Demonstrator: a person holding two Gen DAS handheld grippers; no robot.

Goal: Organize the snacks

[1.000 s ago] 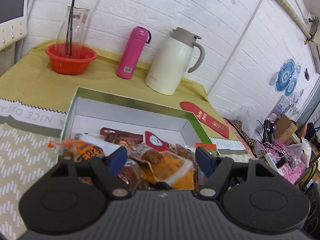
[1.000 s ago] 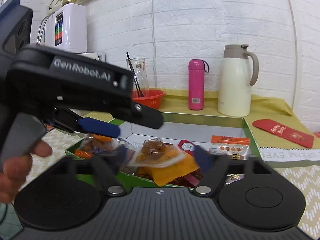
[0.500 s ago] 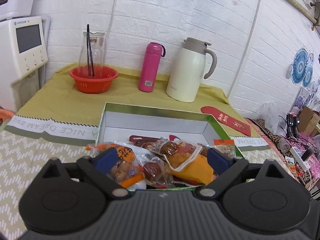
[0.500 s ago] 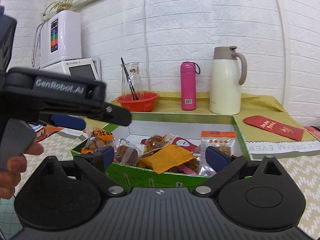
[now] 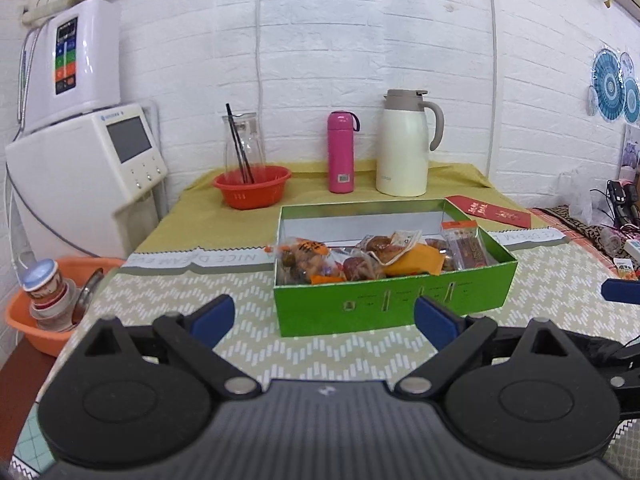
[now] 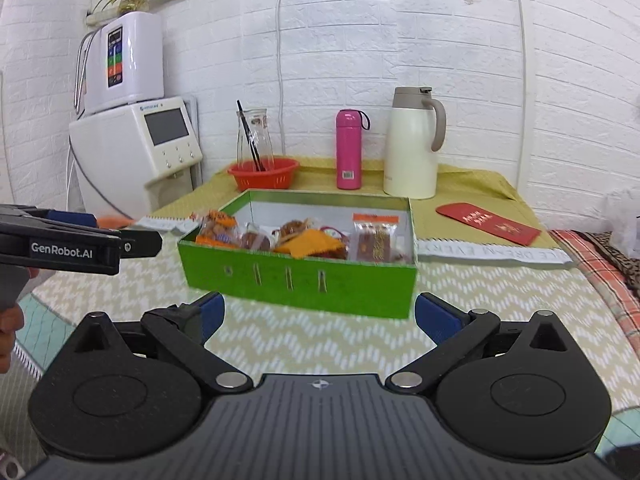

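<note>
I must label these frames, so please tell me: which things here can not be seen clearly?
- Snack packets lower in the green box: its front wall hides them, both views.
- Red envelope print: too small.
- Orange basin: cut by the left wrist view's edge.

My left gripper [image 5: 324, 318] is showing a ribbed dark-grey body, two round black discs, silver pivot screws and blue pads [image 5: 212, 316]. My right gripper [image 6: 319, 314] is looking identical, and white "GenRobot.AI" lettering is running along the left one's side.
</note>
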